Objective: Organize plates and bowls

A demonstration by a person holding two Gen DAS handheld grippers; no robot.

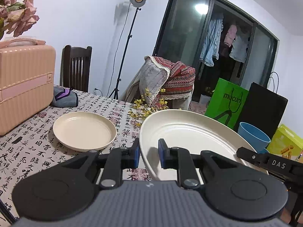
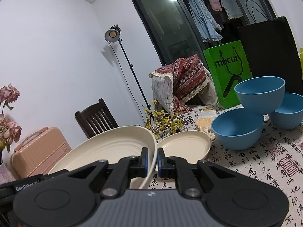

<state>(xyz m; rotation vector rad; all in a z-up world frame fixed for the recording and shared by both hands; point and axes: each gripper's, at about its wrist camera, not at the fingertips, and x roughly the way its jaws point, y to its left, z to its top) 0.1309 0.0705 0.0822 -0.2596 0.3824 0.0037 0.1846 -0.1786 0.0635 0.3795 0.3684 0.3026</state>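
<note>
A large cream plate (image 1: 189,132) (image 2: 113,145) is lifted and tilted over the table. My right gripper (image 2: 152,159) is shut on its rim, and shows in the left wrist view as a black finger (image 1: 253,157) on the plate's right edge. My left gripper (image 1: 149,152) straddles the opposite rim, open, with a gap and shadow beside the inner pad. A second cream plate (image 1: 84,130) (image 2: 185,143) lies flat on the table. Two blue bowls (image 2: 236,130) (image 2: 289,111) sit at the right, and a third (image 2: 260,94) leans on top of them. One blue bowl (image 1: 253,136) shows behind the held plate.
The calligraphy tablecloth (image 2: 265,160) covers the table. A pink case (image 1: 24,87) stands at the left, yellow flower sprigs (image 2: 164,123) and a knitted glove (image 2: 204,119) at the back, green (image 2: 227,75) and black (image 2: 270,56) bags behind the bowls. A dark chair (image 1: 76,68) stands beyond.
</note>
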